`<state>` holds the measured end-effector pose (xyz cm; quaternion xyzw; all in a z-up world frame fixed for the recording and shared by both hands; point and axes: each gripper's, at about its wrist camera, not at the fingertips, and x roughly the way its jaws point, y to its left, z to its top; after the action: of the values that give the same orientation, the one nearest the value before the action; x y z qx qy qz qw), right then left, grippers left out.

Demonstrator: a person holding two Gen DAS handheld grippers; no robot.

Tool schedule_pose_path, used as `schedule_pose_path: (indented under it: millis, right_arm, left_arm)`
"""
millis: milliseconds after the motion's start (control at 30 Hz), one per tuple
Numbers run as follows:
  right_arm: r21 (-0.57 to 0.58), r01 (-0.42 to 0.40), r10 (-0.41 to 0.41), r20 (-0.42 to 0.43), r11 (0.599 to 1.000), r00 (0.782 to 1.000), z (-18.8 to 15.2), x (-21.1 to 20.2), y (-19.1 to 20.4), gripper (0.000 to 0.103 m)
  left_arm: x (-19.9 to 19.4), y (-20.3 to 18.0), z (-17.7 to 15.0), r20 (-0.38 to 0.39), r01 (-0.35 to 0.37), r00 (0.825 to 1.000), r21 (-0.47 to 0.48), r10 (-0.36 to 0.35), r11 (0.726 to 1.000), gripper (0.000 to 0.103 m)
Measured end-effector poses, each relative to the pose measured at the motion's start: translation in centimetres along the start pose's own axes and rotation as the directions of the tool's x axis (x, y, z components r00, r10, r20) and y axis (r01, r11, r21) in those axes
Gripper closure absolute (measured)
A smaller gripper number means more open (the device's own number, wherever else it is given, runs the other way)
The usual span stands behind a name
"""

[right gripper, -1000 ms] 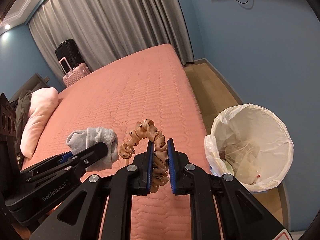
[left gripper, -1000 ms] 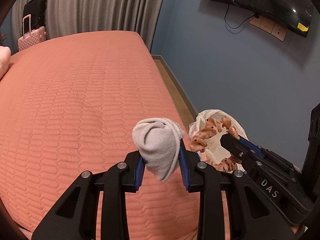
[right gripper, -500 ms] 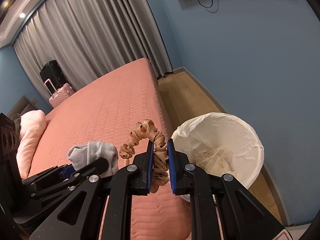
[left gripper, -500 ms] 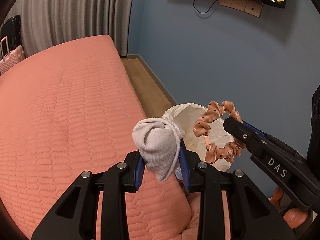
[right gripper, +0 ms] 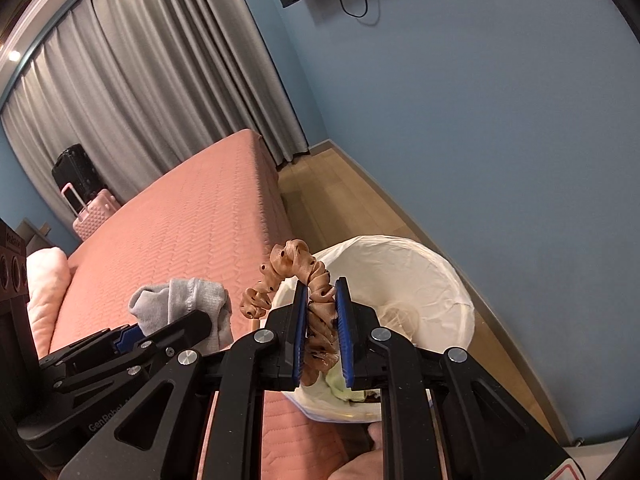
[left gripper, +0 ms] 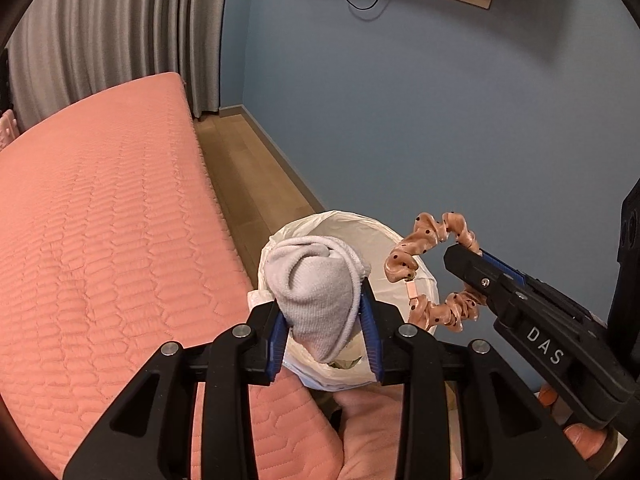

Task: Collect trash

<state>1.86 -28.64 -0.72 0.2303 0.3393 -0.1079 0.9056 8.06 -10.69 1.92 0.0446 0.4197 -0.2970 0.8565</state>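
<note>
My left gripper has a rolled grey sock between its blue pads, which still touch it as the jaws are opening. It hangs over the near rim of a bin lined with a white bag. To its right, my right gripper is shut on a peach dotted scrunchie, also above the bin. In the right wrist view the scrunchie is pinched in the right gripper over the bin, which holds crumpled trash. There the sock and left gripper are on the left.
The bin stands on a strip of wooden floor between the salmon bed and the blue wall. Grey curtains hang at the far end. A pink suitcase, a black one and a pink pillow lie beyond the bed.
Both grippers have swung right, from over the bed's edge to above the bin, each carrying its item. The bin now sits under the sock and scrunchie.
</note>
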Motion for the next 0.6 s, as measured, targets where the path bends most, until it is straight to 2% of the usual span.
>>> schedule_pose_path:
  millis: [100, 167, 267, 467, 600]
  right_arm:
    - [0.003, 0.011, -0.011, 0.002, 1.000, 1.000, 0.3, 0.3, -0.6, 0.088]
    - [0.008, 0.015, -0.015, 0.004, 1.000, 1.000, 0.6, 0.7, -0.9, 0.086]
    - [0.017, 0.021, -0.021, 0.005, 1.000, 1.000, 1.0, 1.1, -1.1, 0.085]
    - [0.013, 0.026, -0.026, 0.011, 1.000, 1.000, 1.4, 1.5, -0.9, 0.077]
    - [-0.002, 0.019, -0.019, 0.006, 1.000, 1.000, 1.3, 1.7, -0.3, 0.076]
  left_arm:
    - [0.6, 0.0, 0.6, 0.002, 0.009, 1.000, -0.013, -0.009, 1.000, 0.066]
    - [0.7, 0.3, 0.9, 0.013, 0.005, 1.000, -0.030, -0.004, 1.000, 0.054]
    - [0.7, 0.9, 1.3, 0.035, -0.006, 0.999, -0.058, 0.008, 0.998, 0.042]
    - [0.3, 1.4, 1.6, 0.051, -0.027, 0.998, -0.091, 0.031, 0.996, 0.037]
    - [-0.1, 2.1, 1.5, 0.060, -0.034, 0.997, -0.109, 0.040, 0.993, 0.037]
